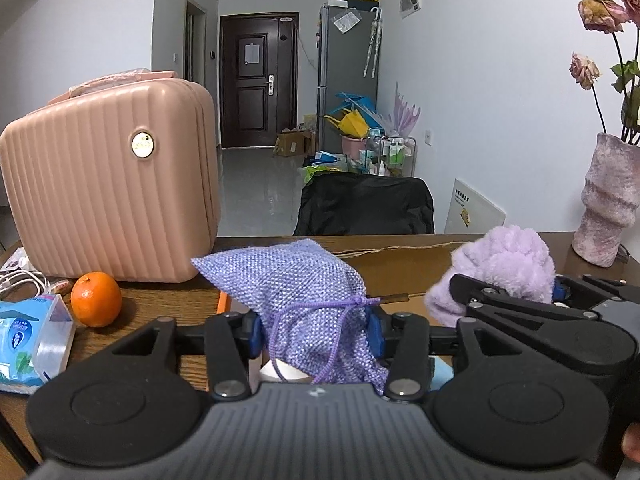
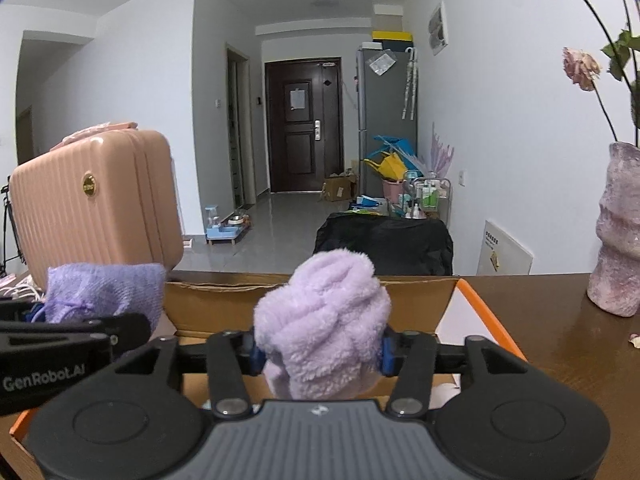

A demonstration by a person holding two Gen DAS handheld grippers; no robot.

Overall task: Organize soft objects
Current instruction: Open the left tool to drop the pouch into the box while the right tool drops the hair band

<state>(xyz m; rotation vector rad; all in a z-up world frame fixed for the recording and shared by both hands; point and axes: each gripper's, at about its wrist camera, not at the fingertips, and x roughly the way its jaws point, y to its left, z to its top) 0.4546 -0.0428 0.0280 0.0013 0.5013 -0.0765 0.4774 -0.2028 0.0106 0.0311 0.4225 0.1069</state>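
Observation:
A lilac mesh drawstring pouch stands upright between the blue pads of my left gripper, which touch both its sides. In the right wrist view, a fluffy lilac bundle bulges over the pads of my right gripper, which is shut on it. Both grippers sit side by side, low over an open cardboard box with an orange-edged flap. The same bundle shows at the right of the left wrist view, and the pouch at the left of the right wrist view.
On the wooden table, a pink ribbed case stands at the left. An orange and a tissue pack lie in front of it. A pink vase with dried roses stands at the right. A black chair back is behind the table.

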